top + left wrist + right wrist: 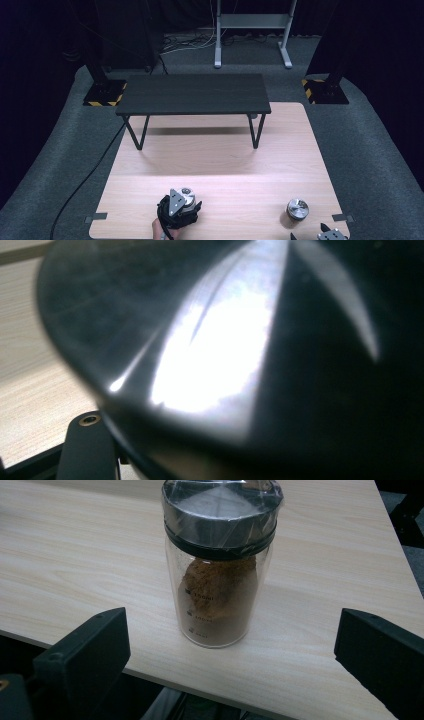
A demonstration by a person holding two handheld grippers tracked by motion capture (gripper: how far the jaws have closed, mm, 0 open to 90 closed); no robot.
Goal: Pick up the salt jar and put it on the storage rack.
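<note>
Here, a clear jar [218, 565] — brown powder, foil-wrapped dark lid [222, 515].

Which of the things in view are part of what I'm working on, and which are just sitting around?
In the job:
- left gripper, shut on the left jar
- right gripper, open, facing the right jar of brown powder, not touching it

Lying about:
- black bench at the far end of the wooden table
- grey stand on the floor beyond

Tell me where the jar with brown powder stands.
The jar stands at the table's near right corner in the high view, just ahead of the right gripper.
</note>
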